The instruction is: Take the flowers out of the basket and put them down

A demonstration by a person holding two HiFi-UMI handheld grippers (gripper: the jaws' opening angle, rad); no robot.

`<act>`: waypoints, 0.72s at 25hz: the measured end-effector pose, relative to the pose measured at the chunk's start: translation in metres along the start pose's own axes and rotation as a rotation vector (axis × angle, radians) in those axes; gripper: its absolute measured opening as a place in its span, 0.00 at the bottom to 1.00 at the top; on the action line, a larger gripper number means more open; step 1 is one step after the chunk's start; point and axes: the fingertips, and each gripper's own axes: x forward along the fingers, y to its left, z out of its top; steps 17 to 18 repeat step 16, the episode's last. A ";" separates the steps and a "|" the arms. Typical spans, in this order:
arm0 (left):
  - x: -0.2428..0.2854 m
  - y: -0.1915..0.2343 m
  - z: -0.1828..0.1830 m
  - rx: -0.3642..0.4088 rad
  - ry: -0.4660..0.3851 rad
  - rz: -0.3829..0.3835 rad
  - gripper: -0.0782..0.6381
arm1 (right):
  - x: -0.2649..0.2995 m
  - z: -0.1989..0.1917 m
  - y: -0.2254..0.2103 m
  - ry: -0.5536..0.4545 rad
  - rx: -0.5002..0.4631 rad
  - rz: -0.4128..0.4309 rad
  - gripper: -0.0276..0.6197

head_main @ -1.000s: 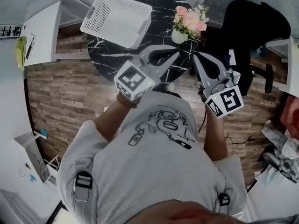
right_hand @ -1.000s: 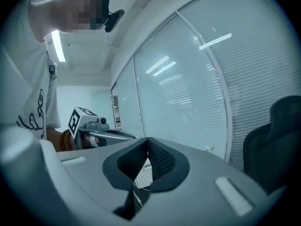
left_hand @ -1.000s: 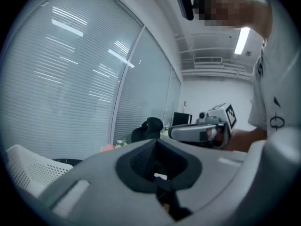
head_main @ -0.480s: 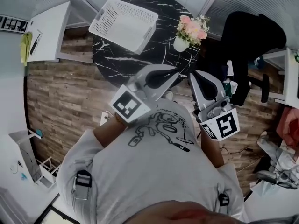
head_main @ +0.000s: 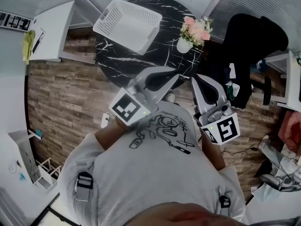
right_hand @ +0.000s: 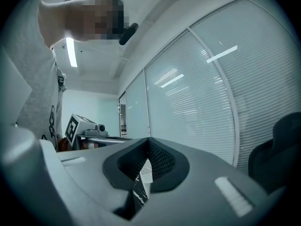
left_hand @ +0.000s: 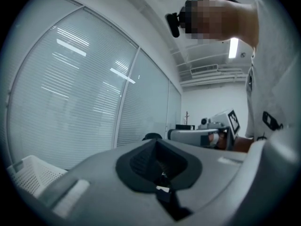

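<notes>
Left tongs (head_main: 177,74) and right tongs (head_main: 193,78) pressed together, empty; flowers (head_main: 197,27) stand near the basket (head_main: 128,25)

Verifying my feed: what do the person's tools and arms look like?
Left tool and right tool: light grey shells, dark-lined tapered jaws, each bearing a white cube with black square markers. The person wears a short-sleeved grey T-shirt with a black line drawing.

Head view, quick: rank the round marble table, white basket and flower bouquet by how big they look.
1. round marble table, largest.
2. white basket.
3. flower bouquet, smallest.
All three stand at about the same distance from the camera, so the order looks safe.
</notes>
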 end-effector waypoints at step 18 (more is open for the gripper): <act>-0.006 -0.004 -0.004 0.022 0.007 0.014 0.11 | -0.002 -0.003 0.009 0.012 -0.002 0.009 0.05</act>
